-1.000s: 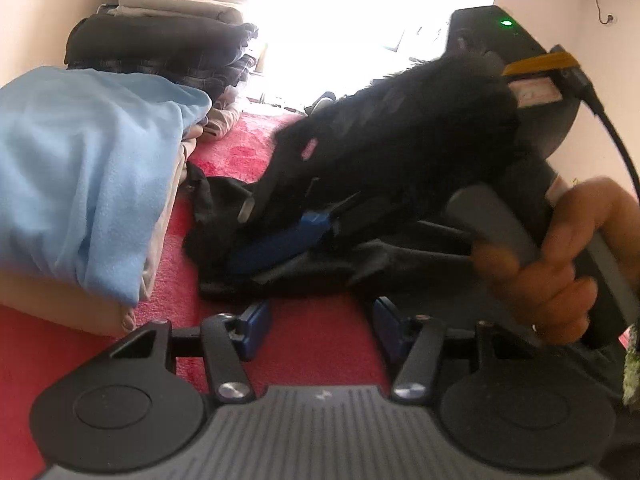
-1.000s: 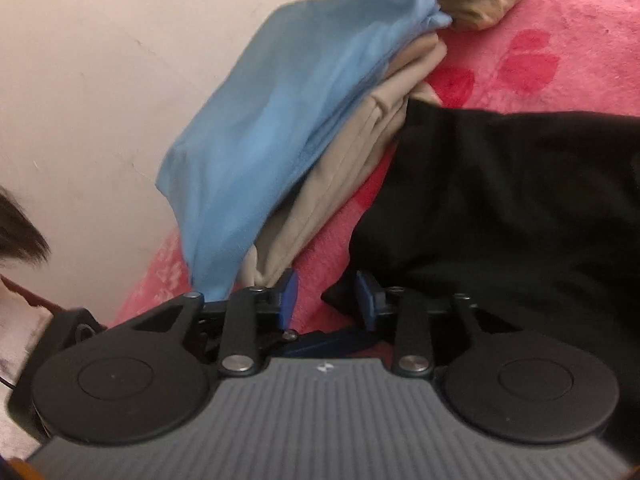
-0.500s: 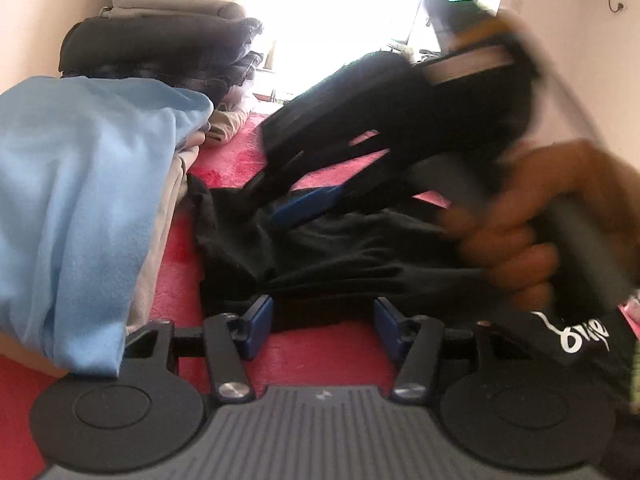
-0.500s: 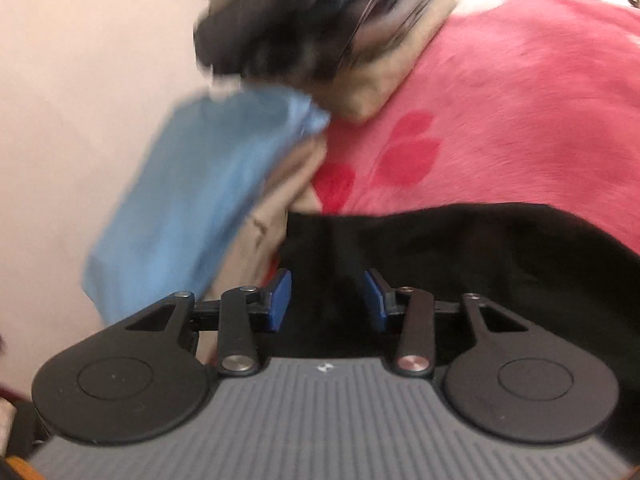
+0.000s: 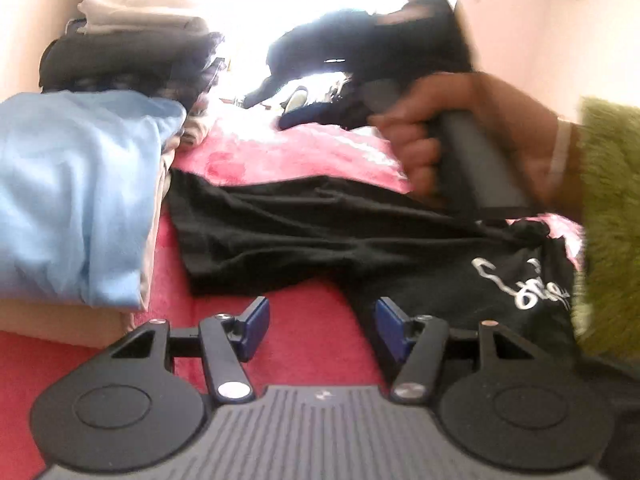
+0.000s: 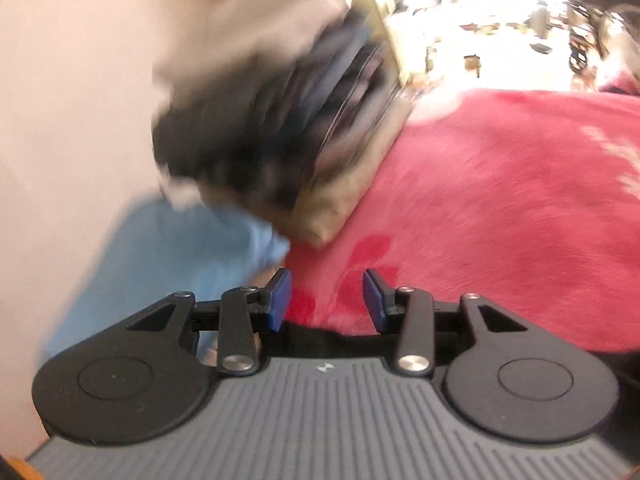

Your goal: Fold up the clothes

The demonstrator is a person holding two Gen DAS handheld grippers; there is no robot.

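In the left wrist view, the black T-shirt [image 5: 320, 232] lies crumpled across the middle of the frame on the red fleece blanket [image 5: 304, 152], white lettering showing on its lower right part. The left gripper [image 5: 322, 322] sits at the bottom centre, its blue-padded fingers [image 5: 256, 320] spread apart and empty; the shirt's near edge lies just beyond and to the right of them, with bare blanket between the tips. At upper right a hand [image 5: 448, 128] in a green fuzzy sleeve [image 5: 608, 208] grips the handle of the right gripper above the shirt. A folded light blue garment [image 5: 76, 196] fills the left side, with a stack of dark and pale folded clothes [image 5: 128, 52] behind it. In the right wrist view, heavily blurred, the right gripper [image 6: 326, 296] also has its fingers released, holding nothing; a black strip of the shirt shows just below the tips, and the blanket lies ahead.
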